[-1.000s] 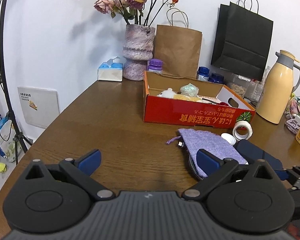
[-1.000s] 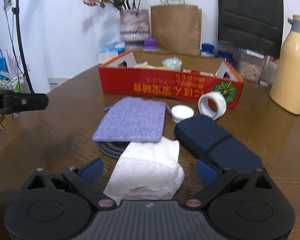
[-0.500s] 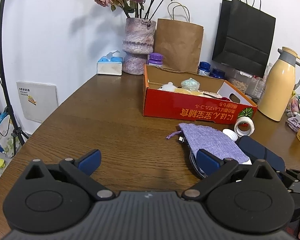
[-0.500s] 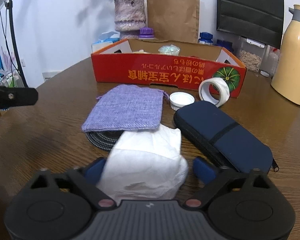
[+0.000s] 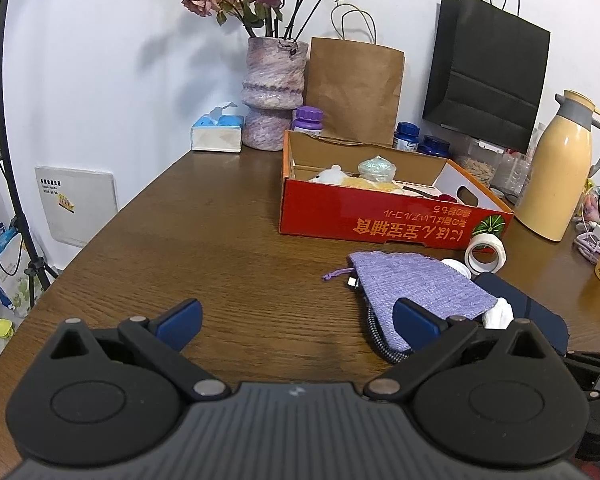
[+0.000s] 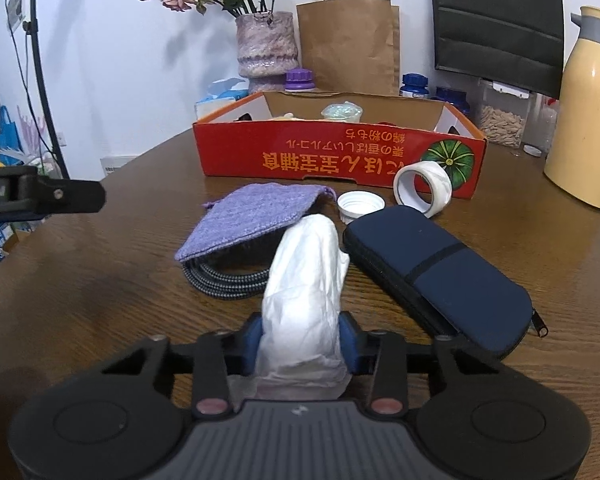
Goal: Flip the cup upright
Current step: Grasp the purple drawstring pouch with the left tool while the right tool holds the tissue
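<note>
A white, crumpled cup (image 6: pixel 305 280) lies on its side, squeezed between the blue pads of my right gripper (image 6: pixel 302 336), which is shut on it; its far end points away from me toward the purple pouch (image 6: pixel 256 212). In the left wrist view only a small white piece of the cup (image 5: pixel 499 312) shows behind the right finger. My left gripper (image 5: pixel 296 318) hangs open over bare brown table (image 5: pixel 220 240), to the left of the cup, with nothing between its fingers.
A striped cable (image 6: pixel 224 276) lies under the pouch, a dark blue zip case (image 6: pixel 440 272) to the cup's right. Behind stand a white lid (image 6: pixel 360 203), tape roll (image 6: pixel 424 188), red cardboard box (image 6: pixel 332 160), yellow thermos (image 6: pixel 588 112), flower vase (image 5: pixel 272 92) and paper bags.
My right gripper has moved forward around the cup and shut on it, squeezing it narrow. The left gripper stays open and has pulled back a little.
</note>
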